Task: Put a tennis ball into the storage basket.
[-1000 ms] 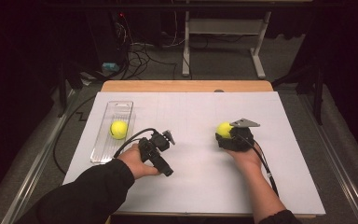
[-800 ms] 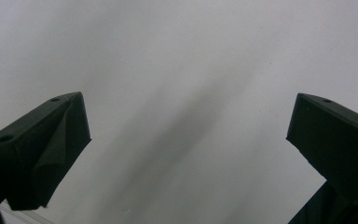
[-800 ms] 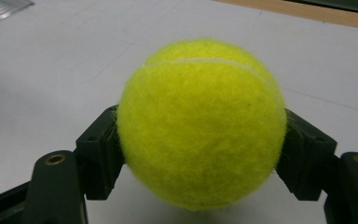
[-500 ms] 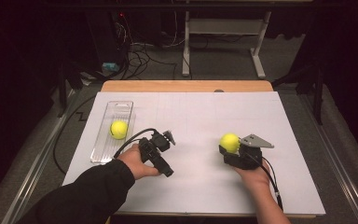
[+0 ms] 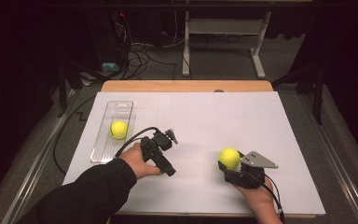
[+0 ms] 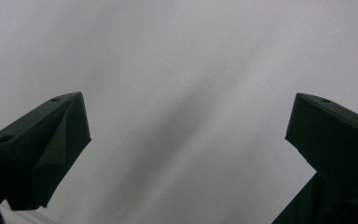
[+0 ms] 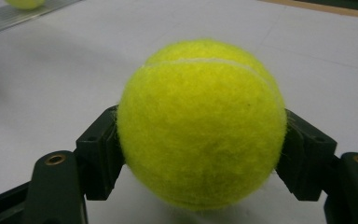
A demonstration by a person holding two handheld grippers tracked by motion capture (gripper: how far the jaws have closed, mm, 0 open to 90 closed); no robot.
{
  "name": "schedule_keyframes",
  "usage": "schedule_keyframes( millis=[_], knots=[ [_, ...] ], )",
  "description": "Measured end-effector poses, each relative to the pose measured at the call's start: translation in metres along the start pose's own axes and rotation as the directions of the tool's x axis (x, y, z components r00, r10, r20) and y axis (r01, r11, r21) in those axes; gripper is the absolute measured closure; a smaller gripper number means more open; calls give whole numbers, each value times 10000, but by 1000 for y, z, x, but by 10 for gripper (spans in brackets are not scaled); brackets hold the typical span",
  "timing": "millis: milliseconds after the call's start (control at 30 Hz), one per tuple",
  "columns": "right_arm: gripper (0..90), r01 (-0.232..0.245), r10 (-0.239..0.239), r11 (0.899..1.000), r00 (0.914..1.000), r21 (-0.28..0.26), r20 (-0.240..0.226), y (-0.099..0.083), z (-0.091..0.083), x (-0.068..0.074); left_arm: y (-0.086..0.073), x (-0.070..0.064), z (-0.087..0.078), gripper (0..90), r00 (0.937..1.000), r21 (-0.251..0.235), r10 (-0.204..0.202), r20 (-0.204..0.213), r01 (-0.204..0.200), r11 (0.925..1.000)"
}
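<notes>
My right gripper [image 5: 230, 163] is shut on a yellow tennis ball [image 5: 229, 157] at the front right of the white-covered table. In the right gripper view the ball [image 7: 203, 123] sits squeezed between the two black jaws, just above the sheet. A second tennis ball [image 5: 118, 129] lies in a clear plastic tray [image 5: 99, 152] at the left, and its edge shows far off [image 7: 25, 3]. My left gripper [image 5: 167, 154] rests in the hand beside the tray. It is open over bare white sheet, with its fingers [image 6: 42, 149] wide apart and nothing between them.
The white sheet [image 5: 242, 116] covers most of the table, and a wooden strip [image 5: 186, 86] shows at the far edge. Beyond it, cables [image 5: 140, 56] and a white stand's legs [image 5: 258, 60] are on the dark floor. A metal rail [image 5: 340, 158] runs along the right.
My right gripper has carried its tennis ball toward the person and a little to the right. The left gripper and the ball in the tray have stayed put.
</notes>
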State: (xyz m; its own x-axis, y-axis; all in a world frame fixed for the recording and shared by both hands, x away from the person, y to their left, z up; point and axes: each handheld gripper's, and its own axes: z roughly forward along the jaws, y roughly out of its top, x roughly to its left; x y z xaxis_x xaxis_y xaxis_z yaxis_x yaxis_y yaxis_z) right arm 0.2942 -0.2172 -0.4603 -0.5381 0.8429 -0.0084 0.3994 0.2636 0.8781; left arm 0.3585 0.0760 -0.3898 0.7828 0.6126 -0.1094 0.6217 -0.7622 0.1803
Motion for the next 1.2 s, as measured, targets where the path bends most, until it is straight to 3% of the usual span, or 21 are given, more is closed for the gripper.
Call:
schedule_keyframes(
  millis=[100, 533, 800, 1033, 1200],
  knots=[
    [278, -82, 79, 9999, 9997, -129, -229, 2, 0, 5, 0, 0, -3, 4, 10000, -61, -29, 6, 29, 10000],
    [278, 407, -438, 9987, 9928, -297, -1114, 7, 11, 42, 4, -4, -18, 4, 9999, -343, -16, -104, 12, 9994],
    [278, 807, -854, 9962, 9806, -340, -1763, 6, 18, 65, 6, -6, -25, 4, 9999, -371, 65, -120, -69, 9993],
    [278, 1018, -1066, 9942, 9729, -337, -2052, 6, 23, 77, 7, -9, -28, 4, 10000, -514, 65, -28, -66, 9987],
    [278, 1079, -1132, 9935, 9667, -353, -2296, 6, 26, 85, 11, -16, -32, 4, 9994, -580, 331, 38, -328, 9978]
  ],
)
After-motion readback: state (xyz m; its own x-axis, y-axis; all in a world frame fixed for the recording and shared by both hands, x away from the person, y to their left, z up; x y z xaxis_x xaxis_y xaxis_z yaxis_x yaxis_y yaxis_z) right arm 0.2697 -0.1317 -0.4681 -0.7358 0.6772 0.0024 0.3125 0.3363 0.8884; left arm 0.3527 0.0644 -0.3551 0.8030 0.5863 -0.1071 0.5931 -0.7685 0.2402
